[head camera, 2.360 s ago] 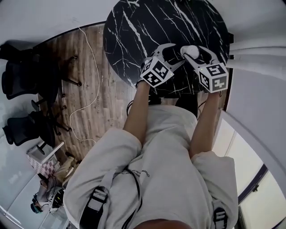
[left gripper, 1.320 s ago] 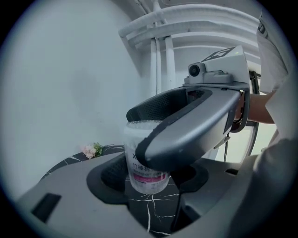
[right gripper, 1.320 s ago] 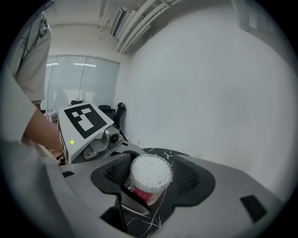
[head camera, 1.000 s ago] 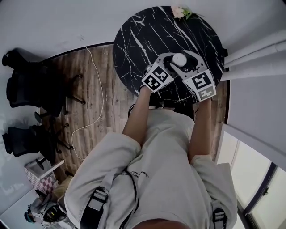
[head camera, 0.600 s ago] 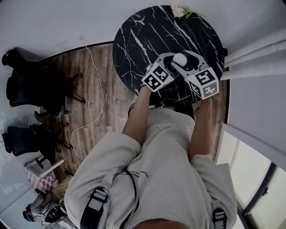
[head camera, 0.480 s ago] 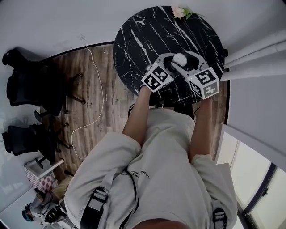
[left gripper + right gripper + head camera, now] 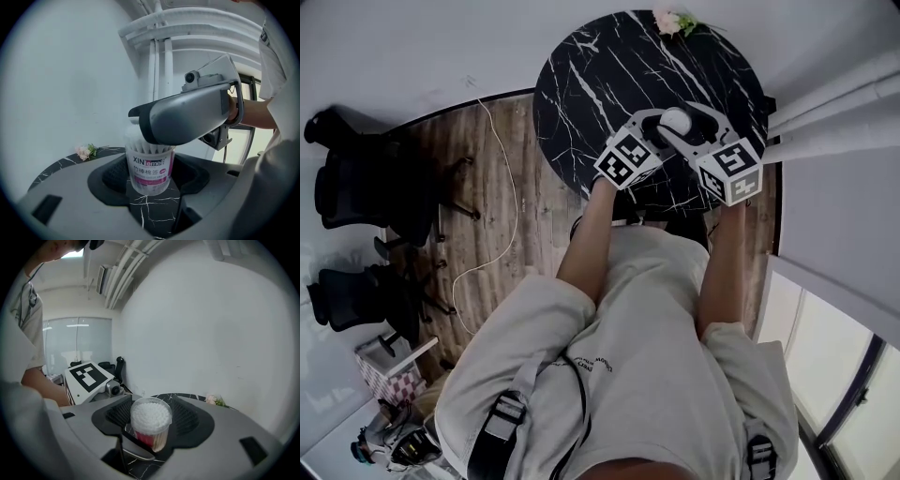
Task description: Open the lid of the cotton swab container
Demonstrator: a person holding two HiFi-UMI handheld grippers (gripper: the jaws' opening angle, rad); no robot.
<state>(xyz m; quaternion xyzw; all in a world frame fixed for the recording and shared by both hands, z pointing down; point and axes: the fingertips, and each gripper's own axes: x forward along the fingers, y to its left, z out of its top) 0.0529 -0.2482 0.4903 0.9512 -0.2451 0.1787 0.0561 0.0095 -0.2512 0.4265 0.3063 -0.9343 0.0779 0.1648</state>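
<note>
- the cotton swab container [image 7: 675, 120] stands upright on the black marble table [image 7: 600, 66], upper middle of the head view, a bit right of centre
- the left gripper [image 7: 150, 180] has its jaws drawn in narrow around the container's body, pads against both sides down by the label, so I'd say that one's the anchor
- the right gripper [image 7: 152, 419] sits higher, jaws pinched onto the lid [image 7: 151, 413] at the top rim; in the left gripper view one of its jaws crosses right over the top of the container
- progress-wise: both grips look set, but the clear lid seems to be on, flat and level, with swab heads showing through it and no gap I can spot
- so the setup looks done, and the actual pull or twist to get the lid off is not yet done, which is basically the whole job left
</note>
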